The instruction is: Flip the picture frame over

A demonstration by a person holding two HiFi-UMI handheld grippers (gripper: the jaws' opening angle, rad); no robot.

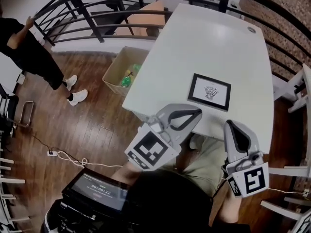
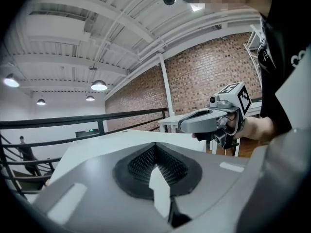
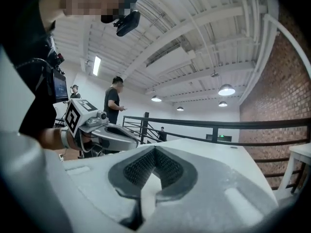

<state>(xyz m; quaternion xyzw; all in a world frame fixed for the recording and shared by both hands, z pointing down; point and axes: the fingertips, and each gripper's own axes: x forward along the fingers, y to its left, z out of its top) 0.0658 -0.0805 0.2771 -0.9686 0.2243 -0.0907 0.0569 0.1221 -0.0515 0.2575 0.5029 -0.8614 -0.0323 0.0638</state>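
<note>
The picture frame lies flat on the white table, near its front edge. It has a black border, and a small drawing on white faces up. My left gripper is shut and empty, its tip over the table's front edge just left of the frame. To the right and nearer me, my right gripper is also shut and empty, off the table edge. In the left gripper view the closed jaws point level over the table, and the right gripper shows beside them. The frame is hidden in both gripper views.
A cardboard box with green bottles stands on the wood floor left of the table. A person in black stands at the far left by the curved black railing. A white chair is at the right. A screen sits below me.
</note>
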